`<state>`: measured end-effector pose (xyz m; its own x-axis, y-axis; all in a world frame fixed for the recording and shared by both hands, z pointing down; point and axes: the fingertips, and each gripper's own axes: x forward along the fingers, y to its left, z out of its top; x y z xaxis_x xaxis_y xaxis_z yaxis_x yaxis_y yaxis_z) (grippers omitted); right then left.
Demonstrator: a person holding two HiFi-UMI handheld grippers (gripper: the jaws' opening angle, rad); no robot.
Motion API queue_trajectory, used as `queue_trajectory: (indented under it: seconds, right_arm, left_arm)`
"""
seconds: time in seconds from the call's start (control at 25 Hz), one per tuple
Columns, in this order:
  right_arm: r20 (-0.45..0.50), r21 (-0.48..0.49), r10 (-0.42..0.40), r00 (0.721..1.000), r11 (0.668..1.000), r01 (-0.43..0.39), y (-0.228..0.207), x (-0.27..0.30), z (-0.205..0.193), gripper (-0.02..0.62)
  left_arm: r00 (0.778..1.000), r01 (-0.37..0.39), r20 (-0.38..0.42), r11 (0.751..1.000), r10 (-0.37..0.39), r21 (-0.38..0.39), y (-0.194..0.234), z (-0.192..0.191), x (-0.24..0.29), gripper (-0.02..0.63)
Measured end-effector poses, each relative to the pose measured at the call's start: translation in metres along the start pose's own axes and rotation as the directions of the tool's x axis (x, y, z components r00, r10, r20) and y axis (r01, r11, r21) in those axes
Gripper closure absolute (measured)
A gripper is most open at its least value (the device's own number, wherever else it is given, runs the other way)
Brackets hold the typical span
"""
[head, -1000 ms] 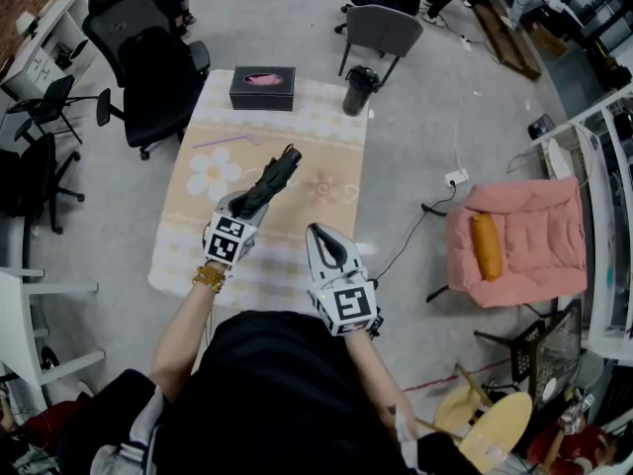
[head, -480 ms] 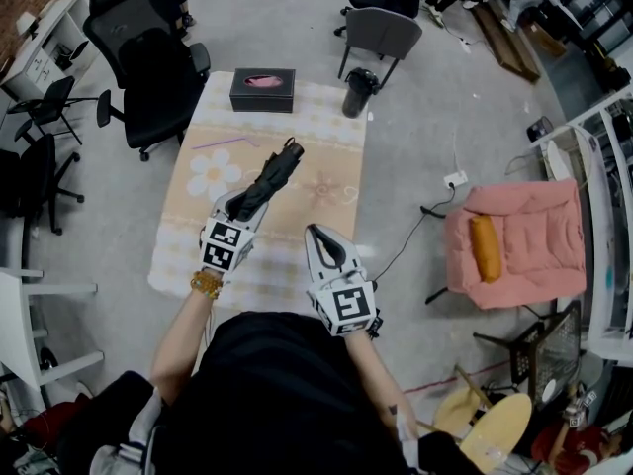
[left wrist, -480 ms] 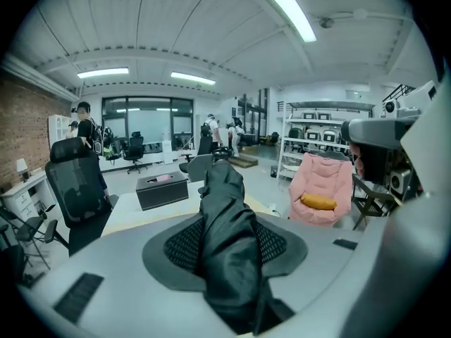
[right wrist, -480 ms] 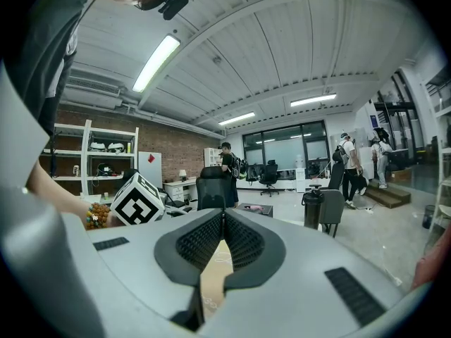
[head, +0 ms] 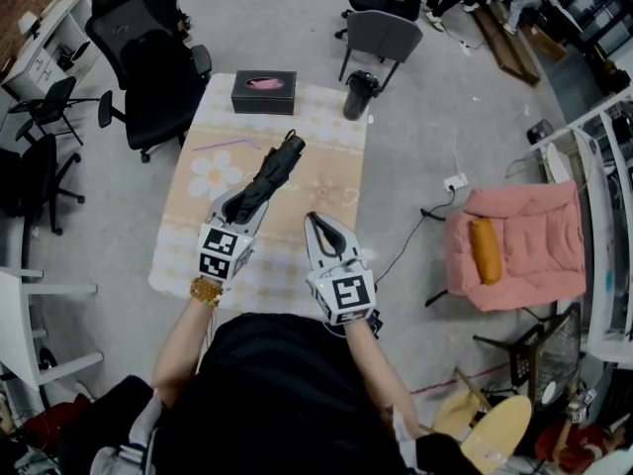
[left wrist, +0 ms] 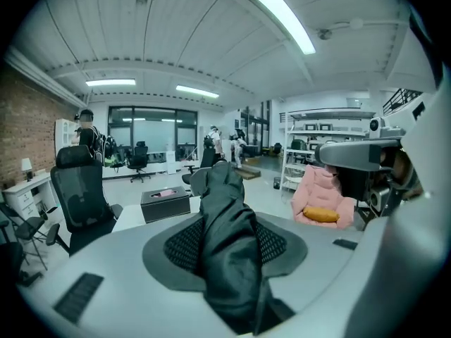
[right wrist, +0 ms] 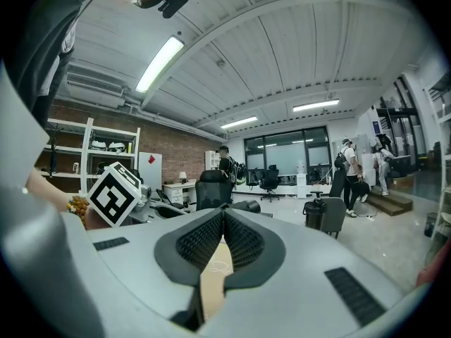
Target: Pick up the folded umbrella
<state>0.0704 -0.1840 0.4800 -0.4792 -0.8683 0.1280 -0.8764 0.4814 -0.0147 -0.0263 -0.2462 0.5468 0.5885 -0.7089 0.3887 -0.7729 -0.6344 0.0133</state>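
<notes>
The left tongs [head: 235,209] clamp the slim, wrinkled black fabric folded umbrella [head: 270,173]; the right tongs [head: 318,222] are closed together, holding nothing.

Table [head: 334,162]: floral cloth [head: 297,236] covers top.
Box [head: 263,91]: black, on cloth, 12 o'clock edge.
Purple stick [head: 226,144]: on cloth, 10 o'clock.

Grey concrete floor [head: 445,117]; black office chairs [head: 148,62]; pink armchair [head: 519,240]; brick wall [left wrist: 28,118]; white ribbed ceiling [left wrist: 176,34], strip lights [left wrist: 285,20]; far windows [left wrist: 151,127].
</notes>
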Motion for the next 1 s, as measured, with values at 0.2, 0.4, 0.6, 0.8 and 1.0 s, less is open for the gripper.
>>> queue_trajectory:
  seconds: [0.2, 0.4, 0.6, 0.8, 1.0]
  right_arm:
    - [0.01, -0.013, 0.001, 1.0, 1.0, -0.001, -0.006, 0.013, 0.005, 0.578]
    - [0.008, -0.012, 0.0, 1.0, 1.0, 0.0, -0.009, 0.021, 0.005, 0.577]
    - [-0.018, -0.014, 0.001, 1.0, 1.0, -0.001, -0.01, 0.029, -0.003, 0.578]
    - [-0.049, -0.002, 0.01, 0.999, 1.0, -0.01, -0.008, 0.034, -0.012, 0.578]
    - [-0.066, 0.001, 0.016, 0.998, 1.0, -0.016, -0.004, 0.038, -0.023, 0.578]
  left_arm:
    - [0.999, -0.01, 0.031, 1.0, 0.01, -0.001, 0.0, 0.01, -0.008, 0.426]
    - [0.997, -0.029, 0.066, 0.999, 0.031, -0.017, 0.002, 0.017, -0.018, 0.426]
    - [0.996, -0.04, 0.082, 0.999, 0.043, -0.032, 0.0, 0.016, -0.024, 0.426]
    - [0.994, -0.051, 0.094, 0.998, 0.055, -0.038, -0.002, 0.013, -0.029, 0.426]
    - [0.992, -0.062, 0.103, 0.997, 0.067, -0.045, -0.003, 0.008, -0.035, 0.428]
